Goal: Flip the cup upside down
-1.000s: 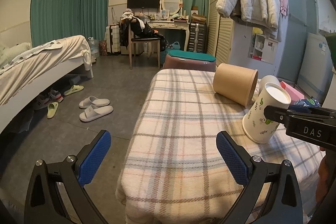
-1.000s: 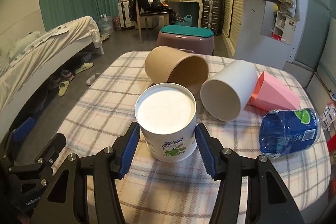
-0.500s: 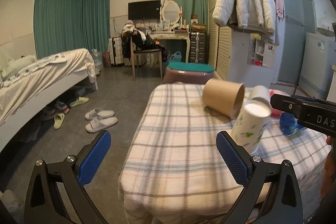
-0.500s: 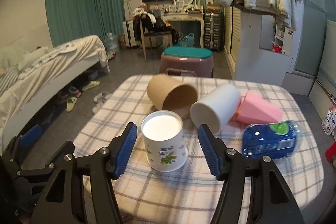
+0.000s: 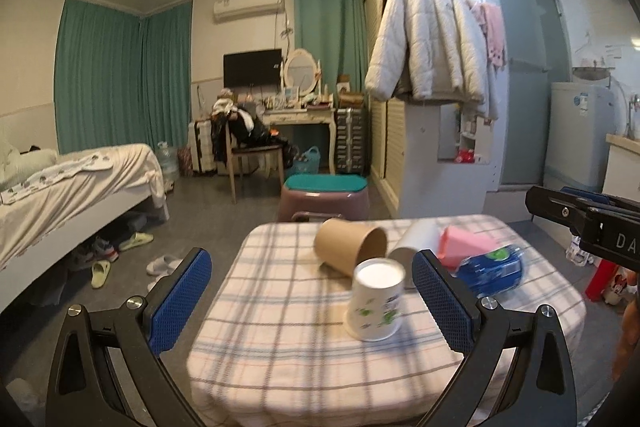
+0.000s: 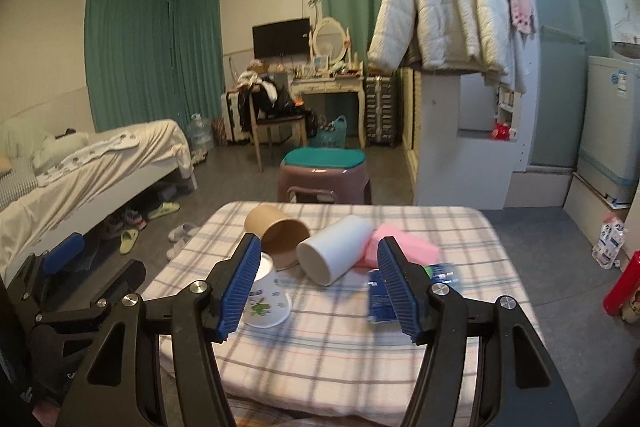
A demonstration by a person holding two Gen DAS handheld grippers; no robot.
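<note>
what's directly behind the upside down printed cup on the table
Behind the printed cup lie a brown paper cup and a white cup, both on their sides on the plaid tablecloth. What is inside the printed cup is covered.

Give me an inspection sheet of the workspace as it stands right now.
Surface: plaid-covered table, cloth lying flat.
Job's things: printed paper cup stands upside down, closed base up, free of both grippers.
Clutter: brown cup and white cup lie on their sides; pink box and blue packet beside them.
Grippers: left gripper open, empty; right gripper open, empty, held above the table.
Cables: nothing seen.
Surroundings: bed on the left, stool beyond the table, white jacket hanging on the wardrobe.
</note>
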